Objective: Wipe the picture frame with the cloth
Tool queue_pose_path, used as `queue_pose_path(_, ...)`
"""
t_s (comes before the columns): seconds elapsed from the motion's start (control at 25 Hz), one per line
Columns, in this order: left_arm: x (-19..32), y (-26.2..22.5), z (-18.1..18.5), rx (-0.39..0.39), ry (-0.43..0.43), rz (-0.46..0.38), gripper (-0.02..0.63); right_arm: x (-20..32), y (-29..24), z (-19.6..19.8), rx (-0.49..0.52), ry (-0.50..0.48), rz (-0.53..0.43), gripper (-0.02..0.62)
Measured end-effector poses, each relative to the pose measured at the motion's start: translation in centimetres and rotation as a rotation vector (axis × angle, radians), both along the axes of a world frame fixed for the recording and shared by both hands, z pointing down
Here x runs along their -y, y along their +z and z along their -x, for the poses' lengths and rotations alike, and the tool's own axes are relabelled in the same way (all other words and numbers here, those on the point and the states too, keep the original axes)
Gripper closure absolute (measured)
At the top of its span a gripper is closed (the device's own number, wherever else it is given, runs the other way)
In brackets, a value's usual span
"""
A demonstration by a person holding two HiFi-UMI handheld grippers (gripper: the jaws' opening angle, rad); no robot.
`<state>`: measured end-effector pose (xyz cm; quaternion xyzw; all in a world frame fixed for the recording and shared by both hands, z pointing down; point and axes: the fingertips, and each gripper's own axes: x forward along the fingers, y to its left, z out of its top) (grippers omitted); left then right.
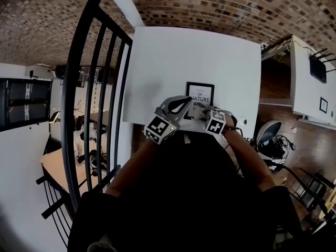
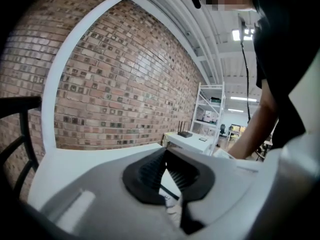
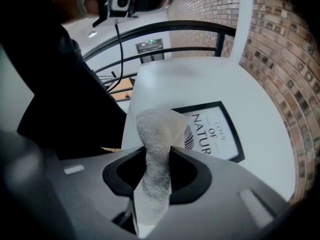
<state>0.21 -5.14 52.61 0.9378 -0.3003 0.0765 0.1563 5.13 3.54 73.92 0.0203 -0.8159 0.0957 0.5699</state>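
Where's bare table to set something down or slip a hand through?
Bare: the far half of the table, between the picture frame and the brick wall; also the strip left of the frame, toward the railing. Crowded: the near edge, where the left claw and the right claw, shut on the cloth, sit at the frame.

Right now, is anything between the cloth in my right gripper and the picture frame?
Nothing visible does. The right gripper is shut on the cloth, close to the picture frame lying on the white table; the left gripper, open, sits off to the frame's left side.
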Motion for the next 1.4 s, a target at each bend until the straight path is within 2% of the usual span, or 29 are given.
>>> queue_pose_path(0.32,0.3,0.6,2.2,0.014,-0.063,-0.028,0.607,10.5,-2.2,2.2,-0.007,0.046,-0.138,0.476)
queue_pose_path(0.48,0.1,0.6,3.3,0.018,-0.083,-0.025,0.607,14.5,-1.5,3.8,-0.052,0.016,-0.218,0.476)
queue_pose_path(0.6,-0.5,0.9,4.6,0.023,-0.105,-0.014,0.607,15.7,-0.2,5.0,-0.089,-0.009,-0.225,0.476)
queue_pose_path(0.96,-0.9,2.0,7.4,0.022,-0.141,0.003,0.607,10.4,1.8,7.4,-0.108,-0.068,-0.127,0.476)
queue_pose_path(1.4,0.2,1.9,6.0,0.014,-0.099,-0.002,0.607,-0.8,1.2,8.1,-0.072,-0.157,0.027,0.476)
